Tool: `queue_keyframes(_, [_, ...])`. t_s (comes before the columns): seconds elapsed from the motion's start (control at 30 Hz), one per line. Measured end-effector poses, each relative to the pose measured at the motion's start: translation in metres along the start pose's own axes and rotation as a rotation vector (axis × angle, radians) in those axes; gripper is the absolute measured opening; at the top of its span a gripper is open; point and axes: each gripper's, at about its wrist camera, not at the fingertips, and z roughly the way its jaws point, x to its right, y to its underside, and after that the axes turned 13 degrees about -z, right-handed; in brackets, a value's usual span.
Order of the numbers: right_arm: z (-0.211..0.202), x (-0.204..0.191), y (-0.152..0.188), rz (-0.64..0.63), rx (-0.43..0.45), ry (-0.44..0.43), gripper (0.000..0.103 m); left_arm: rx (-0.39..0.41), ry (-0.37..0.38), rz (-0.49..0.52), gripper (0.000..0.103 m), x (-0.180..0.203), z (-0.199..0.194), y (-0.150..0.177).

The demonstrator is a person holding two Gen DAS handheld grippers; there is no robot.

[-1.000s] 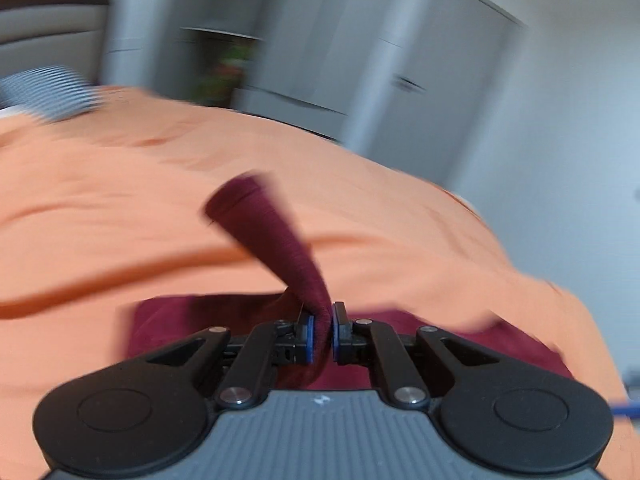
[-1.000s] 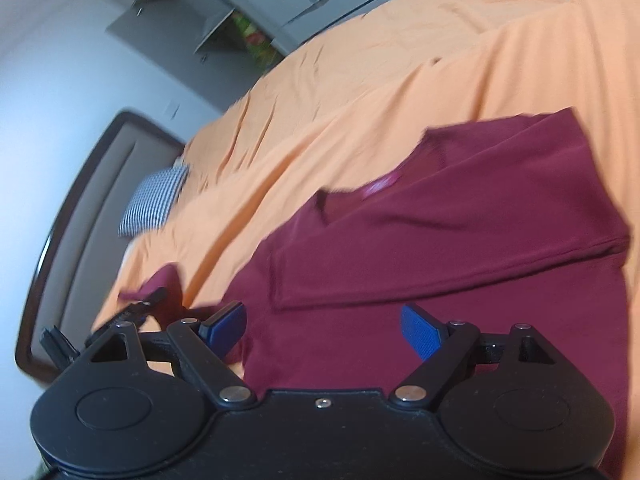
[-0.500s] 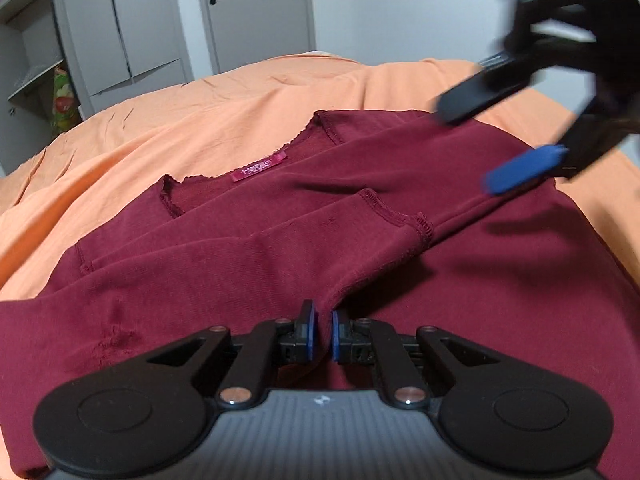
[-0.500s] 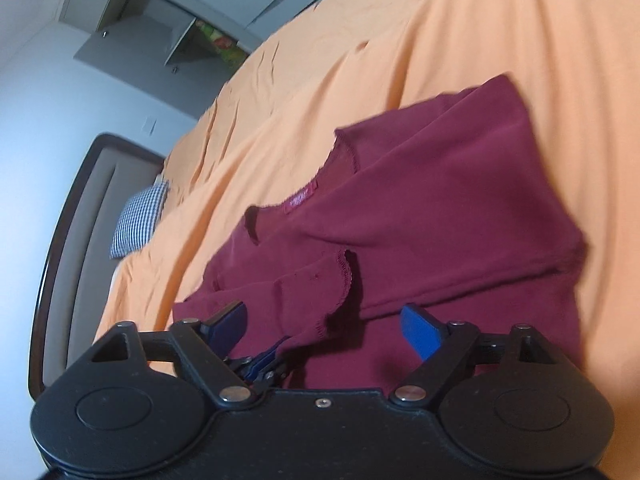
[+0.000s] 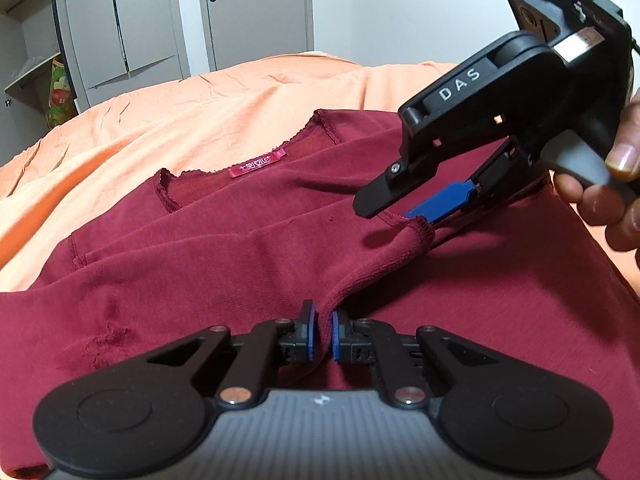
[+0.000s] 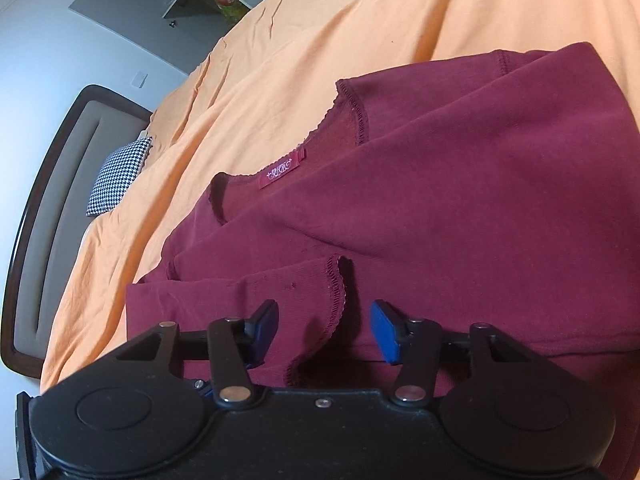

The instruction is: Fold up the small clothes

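maroon top (image 5: 248,248) lies spread on the orange bedsheet (image 5: 168,120), neckline w/ pink label (image 5: 258,163) facing the far end of the bed, toward the grey wardrobe (image 5: 120,28) and door (image 5: 256,8); one sleeve (image 5: 340,248) is folded across the chest, its scalloped cuff (image 6: 338,296) lying near the middle of the garment; left gripper (image 5: 322,334) is nearly fully closed, blue pads pinching a fold of the sleeve fabric right at the near edge of the top; right gripper (image 6: 324,330) sits roughly half open, its jaws have just been closing; the cuff lies between the two blue pads but they aren't pressing on it, gap visible on both sides; from the left wrist view the right gripper (image 5: 404,210) hangs tilted down over the cuff from the right, a person's fingers (image 5: 612,184) on its grey trigger; in the right wrist view a black-and-white checked pillow (image 6: 120,176) lies by the dark-framed headboard (image 6: 52,216) at the bed's head end; sheet is wrinkled around the top.
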Motion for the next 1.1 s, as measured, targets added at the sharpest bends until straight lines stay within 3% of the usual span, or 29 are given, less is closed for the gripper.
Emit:
queue_keyframes(0.1, [0.004, -0.001, -0.001, -0.002, -0.007, -0.005, 0.047, 0.000, 0.003, -0.008, 0.008, 0.000, 0.001, -0.001])
queue_keyframes(0.17, [0.008, -0.004, -0.001, -0.010, -0.022, -0.010, 0.034, 0.000, 0.003, -0.008, 0.008, 0.001, 0.001, -0.001])
queue_keyframes(0.23, [0.012, -0.007, 0.000, -0.029, -0.041, -0.003, 0.029, -0.001, 0.005, -0.008, 0.008, 0.000, 0.000, -0.001])
queue_keyframes(0.3, [0.013, -0.009, 0.001, -0.041, -0.044, -0.001, 0.006, -0.002, 0.009, -0.008, 0.008, 0.000, -0.004, -0.002])
queue_keyframes(0.33, [0.012, -0.009, 0.001, -0.043, -0.040, -0.005, 0.003, 0.000, 0.013, -0.009, 0.009, 0.000, -0.008, -0.003])
queue_keyframes(0.47, [-0.005, -0.008, -0.002, -0.041, 0.040, -0.044, 0.002, 0.046, 0.028, -0.046, 0.027, -0.011, -0.038, -0.006])
queue_keyframes(0.57, [-0.032, -0.003, -0.007, -0.028, 0.133, -0.075, 0.002, 0.078, 0.046, -0.174, 0.028, -0.042, -0.064, -0.011])
queue_keyframes(0.63, [-0.057, 0.010, -0.009, 0.002, 0.213, -0.092, 0.002, 0.096, 0.014, -0.279, 0.029, -0.073, -0.075, -0.015])
queue_keyframes(0.73, [-0.088, 0.044, -0.007, 0.072, 0.280, -0.002, 0.002, 0.099, -0.072, -0.405, 0.032, -0.121, -0.078, -0.021])
queue_keyframes(0.83, [-0.103, 0.075, 0.001, 0.135, 0.266, 0.123, 0.002, 0.067, -0.122, -0.487, 0.032, -0.157, -0.065, -0.026])
queue_keyframes(1.1, [-0.094, 0.075, 0.005, 0.094, 0.212, 0.142, 0.002, 0.000, -0.158, -0.470, 0.032, -0.176, -0.033, -0.038])
